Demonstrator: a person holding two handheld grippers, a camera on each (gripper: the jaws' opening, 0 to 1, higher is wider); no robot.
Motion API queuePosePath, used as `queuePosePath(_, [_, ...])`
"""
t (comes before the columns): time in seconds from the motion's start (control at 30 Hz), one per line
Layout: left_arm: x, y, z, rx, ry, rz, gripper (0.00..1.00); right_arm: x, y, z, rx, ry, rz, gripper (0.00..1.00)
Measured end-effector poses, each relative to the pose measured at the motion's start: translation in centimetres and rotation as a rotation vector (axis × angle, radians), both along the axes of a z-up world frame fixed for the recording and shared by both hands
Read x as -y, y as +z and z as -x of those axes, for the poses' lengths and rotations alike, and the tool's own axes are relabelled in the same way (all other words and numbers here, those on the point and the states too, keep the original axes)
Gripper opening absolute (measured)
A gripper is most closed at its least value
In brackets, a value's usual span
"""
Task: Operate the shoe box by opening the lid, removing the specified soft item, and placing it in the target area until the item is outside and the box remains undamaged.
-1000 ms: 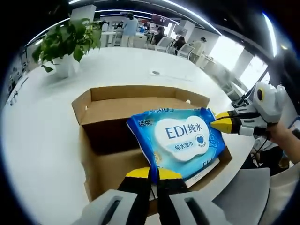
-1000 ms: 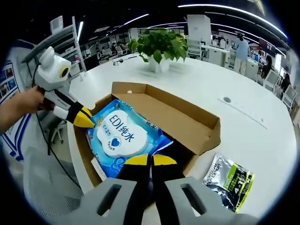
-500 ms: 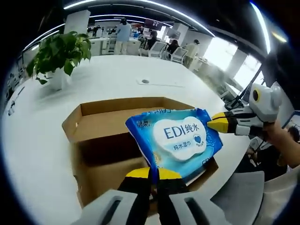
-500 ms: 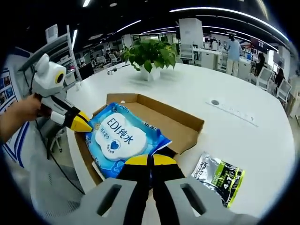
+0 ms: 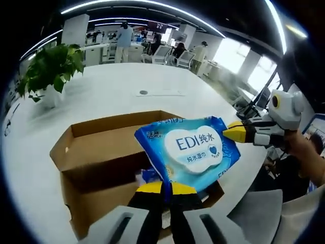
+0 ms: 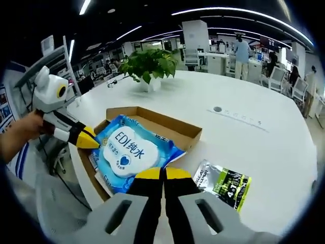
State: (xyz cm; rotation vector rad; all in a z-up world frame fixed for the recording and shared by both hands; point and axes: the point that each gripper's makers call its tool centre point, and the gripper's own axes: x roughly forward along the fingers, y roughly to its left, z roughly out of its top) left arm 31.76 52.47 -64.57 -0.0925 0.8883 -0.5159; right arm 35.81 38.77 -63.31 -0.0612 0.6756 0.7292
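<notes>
I hold the soft blue wet-wipes pack (image 5: pixel 189 155) above the open brown cardboard shoe box (image 5: pixel 96 168), left fingers (image 5: pixel 162 189) and right fingers (image 6: pixel 162 174) pinching opposite edges to keep it level.

"EDI 纯水" on wipes pack (image 5: pixel 195 152)

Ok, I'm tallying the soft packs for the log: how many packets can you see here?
2: the blue wipes pack held above the open box by both grippers, and a dark green-and-silver pouch on the table right of the box. More may be hidden inside.
</notes>
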Motion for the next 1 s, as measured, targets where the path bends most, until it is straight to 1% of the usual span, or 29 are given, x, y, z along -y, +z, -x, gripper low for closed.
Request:
queuePosePath(0.17, [1.6, 0.2, -0.6, 0.002, -0.015, 0.014, 0.01, 1.6, 0.4, -0.5, 0.009, -0.022, 0.008, 0.00])
queuePosePath(0.4, [4.0, 0.4, -1.2, 0.003, -0.042, 0.027, 0.01, 4.0, 0.4, -1.1, 0.005, -0.062, 0.014, 0.00])
queuePosePath(0.5, [4.8, 0.4, -1.8, 0.004, -0.055, 0.032, 0.01, 5.1, 0.4, -1.4, 0.003, -0.079, 0.015, 0.00])
queuePosePath(1.0, [9.2, 0.2, -3.1, -0.002, -0.106, 0.045, 0.02, 9.3, 0.4, -2.4, -0.001, -0.137, 0.031, 0.00])
